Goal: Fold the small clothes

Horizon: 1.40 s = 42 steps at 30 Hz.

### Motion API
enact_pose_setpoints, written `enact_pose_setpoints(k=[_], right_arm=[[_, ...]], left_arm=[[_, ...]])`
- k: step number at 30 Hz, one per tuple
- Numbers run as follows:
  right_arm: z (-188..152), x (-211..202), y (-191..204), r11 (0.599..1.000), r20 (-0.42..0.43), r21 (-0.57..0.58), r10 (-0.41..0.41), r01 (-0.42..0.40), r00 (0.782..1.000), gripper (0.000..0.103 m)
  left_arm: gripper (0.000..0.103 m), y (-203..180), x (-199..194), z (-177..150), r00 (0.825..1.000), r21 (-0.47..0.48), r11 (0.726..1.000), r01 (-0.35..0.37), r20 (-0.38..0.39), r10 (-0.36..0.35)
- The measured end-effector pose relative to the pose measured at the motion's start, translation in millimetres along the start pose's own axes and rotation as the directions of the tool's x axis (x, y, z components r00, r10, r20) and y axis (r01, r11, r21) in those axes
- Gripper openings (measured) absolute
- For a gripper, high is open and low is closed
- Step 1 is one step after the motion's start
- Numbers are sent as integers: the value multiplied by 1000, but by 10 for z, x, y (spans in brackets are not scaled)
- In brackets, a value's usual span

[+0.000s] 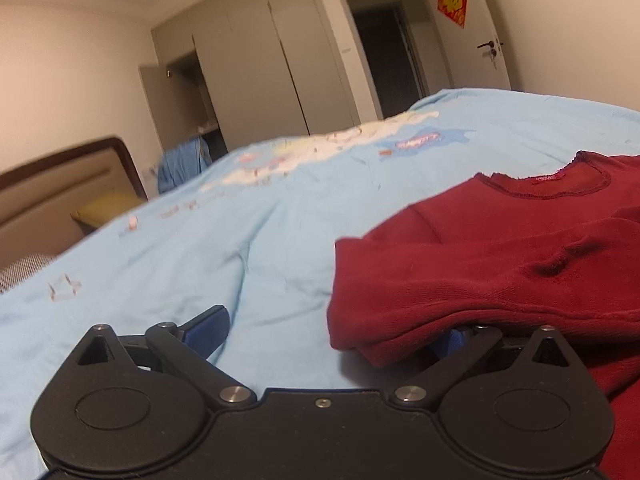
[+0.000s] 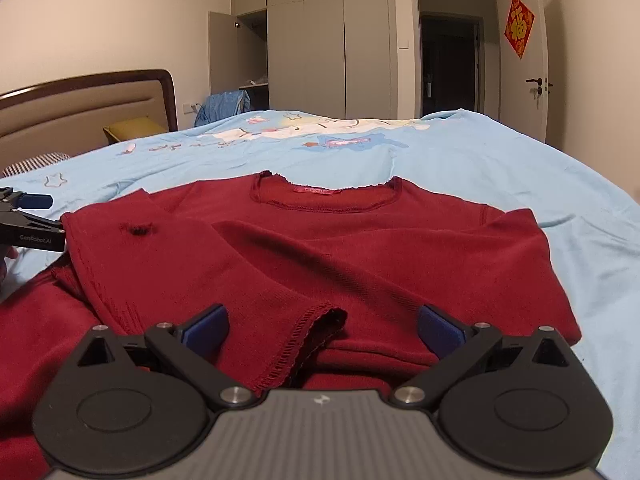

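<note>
The right gripper point(image 2: 322, 330) hovers released, fingers spread either side of the sleeve cuff point(image 2: 320, 320) of the red shirt point(image 2: 360, 248), which lies flat on the blue bedspread point(image 2: 500, 168), collar away. The left gripper point(image 1: 332, 332) also gapes at the shirt's left edge; cloth hides its right finger.

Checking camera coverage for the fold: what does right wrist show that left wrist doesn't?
Only right wrist: the whole red top laid flat, a sleeve cuff folded across its front, and the left gripper at its edge. Only left wrist: its own right finger tucked under the top's folded edge. Both: neckline label, blue bedcover, wardrobe, and open fingers.
</note>
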State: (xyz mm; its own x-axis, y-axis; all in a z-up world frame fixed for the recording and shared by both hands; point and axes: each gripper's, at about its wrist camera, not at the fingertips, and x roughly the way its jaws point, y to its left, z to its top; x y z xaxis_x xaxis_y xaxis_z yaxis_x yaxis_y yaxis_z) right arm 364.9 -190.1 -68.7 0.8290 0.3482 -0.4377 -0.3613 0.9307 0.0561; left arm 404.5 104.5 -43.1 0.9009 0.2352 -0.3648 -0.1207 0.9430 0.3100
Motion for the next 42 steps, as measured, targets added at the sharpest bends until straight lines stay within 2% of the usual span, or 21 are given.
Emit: enact_pose_setpoints(k=[4, 6, 7, 9, 11, 13, 17, 25, 28, 31, 34, 36, 42], right_arm=[[-18, 5, -69, 999, 0, 39, 18, -18, 1000, 103], [-28, 0, -85, 999, -1, 45, 23, -23, 1000, 103], [-31, 0, -88, 999, -1, 45, 24, -24, 1000, 103], [-28, 1, -95, 999, -1, 46, 24, -24, 1000, 103], [-39, -3, -103, 998, -2, 49, 27, -27, 1000, 103], [-39, -14, -115, 998, -4, 53, 30, -30, 1000, 103], [-32, 3, -128, 998, -6, 58, 34, -33, 999, 103], [-30, 3, -139, 998, -5, 57, 33, -33, 999, 103], [-31, 1, -145, 998, -4, 57, 33, -32, 999, 103], [-31, 1, -143, 998, -5, 57, 33, -33, 999, 103], [-29, -3, -152, 998, -2, 59, 35, -35, 999, 103], [-22, -19, -168, 997, 1, 67, 40, -40, 999, 103], [-13, -318, -296, 991, 9, 132, 38, -39, 999, 103]], left_arm=[[73, 16, -34, 12, 999, 15, 1000, -12, 49, 11], [52, 23, -65, 21, 997, 19, 1000, 9, 77, -11], [46, 14, -84, 27, 996, 31, 999, 22, 91, -25], [27, -39, -103, 37, 995, 74, 997, 31, 97, -38], [17, -86, -78, 44, 997, 109, 994, 27, 70, -35], [12, -100, -33, 30, 999, 119, 993, 18, 32, -22], [12, -58, 79, -18, 998, 94, 995, 36, -50, -32], [15, -111, 73, -46, 995, 149, 988, 30, -101, -15], [21, -91, 39, -52, 993, 152, 988, 37, -120, -19], [32, -8, -16, -57, 987, 110, 992, 63, -151, -46], [49, 98, -117, -78, 984, 60, 996, 63, -168, -52], [64, 182, -227, -104, 982, 10, 998, 63, -179, -60], [87, 332, -747, -264, 973, -105, 987, 125, -181, -142]])
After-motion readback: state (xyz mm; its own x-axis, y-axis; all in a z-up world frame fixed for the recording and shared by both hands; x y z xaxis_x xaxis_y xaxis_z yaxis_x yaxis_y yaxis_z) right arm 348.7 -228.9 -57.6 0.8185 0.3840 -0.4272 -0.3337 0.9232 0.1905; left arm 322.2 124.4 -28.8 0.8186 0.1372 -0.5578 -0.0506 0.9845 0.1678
